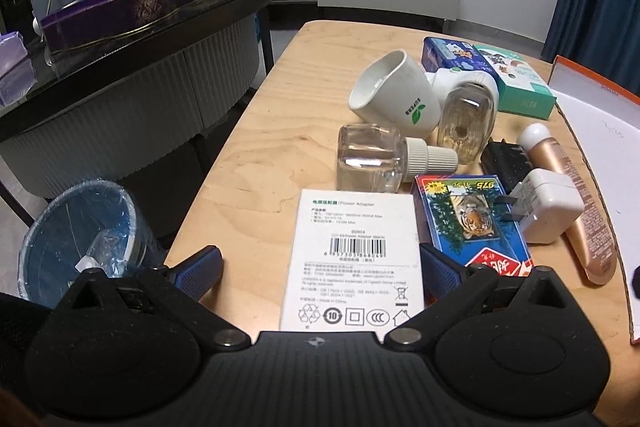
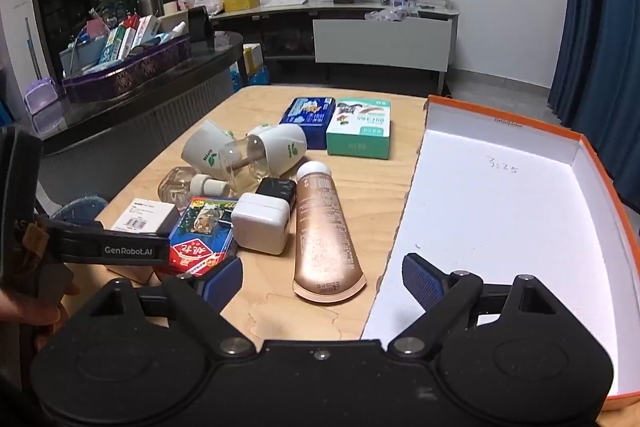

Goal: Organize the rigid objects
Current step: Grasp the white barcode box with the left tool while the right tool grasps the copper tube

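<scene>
Wooden table carries: open tray, tube, boxes, card pack, chargers, bottles.

white box: "Power Adapter" | cup: "SUPERB" | arm: "GenRobot.AI"

Dim, bluish indoor light; fisheye-warped edges

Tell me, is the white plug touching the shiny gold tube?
Apart. The right wrist view shows a strip of bare table between the white plug and the gold tube, all along their facing sides.
</scene>
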`<state>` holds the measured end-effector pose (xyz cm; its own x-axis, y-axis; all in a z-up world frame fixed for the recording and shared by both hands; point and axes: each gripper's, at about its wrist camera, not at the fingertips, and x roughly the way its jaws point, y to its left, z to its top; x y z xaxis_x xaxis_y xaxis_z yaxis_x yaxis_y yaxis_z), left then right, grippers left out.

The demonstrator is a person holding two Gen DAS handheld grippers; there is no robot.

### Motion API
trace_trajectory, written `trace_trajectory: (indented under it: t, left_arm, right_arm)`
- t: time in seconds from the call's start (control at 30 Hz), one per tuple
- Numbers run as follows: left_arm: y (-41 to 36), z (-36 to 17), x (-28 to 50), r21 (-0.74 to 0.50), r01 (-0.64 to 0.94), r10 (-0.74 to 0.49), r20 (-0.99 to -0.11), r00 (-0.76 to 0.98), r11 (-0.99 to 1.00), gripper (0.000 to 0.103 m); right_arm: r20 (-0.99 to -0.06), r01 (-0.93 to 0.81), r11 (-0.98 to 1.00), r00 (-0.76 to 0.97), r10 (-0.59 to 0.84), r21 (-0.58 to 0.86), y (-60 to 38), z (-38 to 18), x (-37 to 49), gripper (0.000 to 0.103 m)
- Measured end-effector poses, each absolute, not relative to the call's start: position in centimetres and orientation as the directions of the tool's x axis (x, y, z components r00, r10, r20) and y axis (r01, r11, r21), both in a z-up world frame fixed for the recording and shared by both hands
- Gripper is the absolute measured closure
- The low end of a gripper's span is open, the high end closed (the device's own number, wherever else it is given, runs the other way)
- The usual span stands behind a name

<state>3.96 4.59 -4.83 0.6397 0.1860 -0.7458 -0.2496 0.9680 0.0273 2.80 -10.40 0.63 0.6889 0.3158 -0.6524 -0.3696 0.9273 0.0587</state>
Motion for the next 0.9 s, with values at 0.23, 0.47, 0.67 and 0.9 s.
trace_trajectory:
  t: [0.23, 0.47, 0.67, 0.9]
  left_arm:
    - [4.5, -4.9, 3.8, 0.026, -0.231, 0.177, -0.724, 0.666, 0.973, 0.001]
    - [4.2, -4.7, 3.9, 0.022, -0.194, 0.155, -0.693, 0.704, 0.981, 0.025]
    - [3.8, -4.6, 3.9, 0.013, -0.166, 0.132, -0.672, 0.729, 0.986, 0.043]
    - [3.6, -4.8, 4.0, 0.000, -0.149, 0.112, -0.659, 0.744, 0.989, 0.043]
  right_arm:
    - [-0.686, -0.421, 0.907, 0.659, 0.307, 0.002, -8.7, -1.1, 5.3, 0.001]
    - [-0.747, -0.431, 0.902, 0.604, 0.278, -0.013, -7.8, -2.9, 8.6, 0.001]
    - [-0.802, -0.408, 0.913, 0.553, 0.227, -0.023, -7.2, -3.2, 11.2, 0.001]
    - [-0.807, -0.368, 0.929, 0.535, 0.250, 0.044, -6.8, -3.4, 13.7, 0.006]
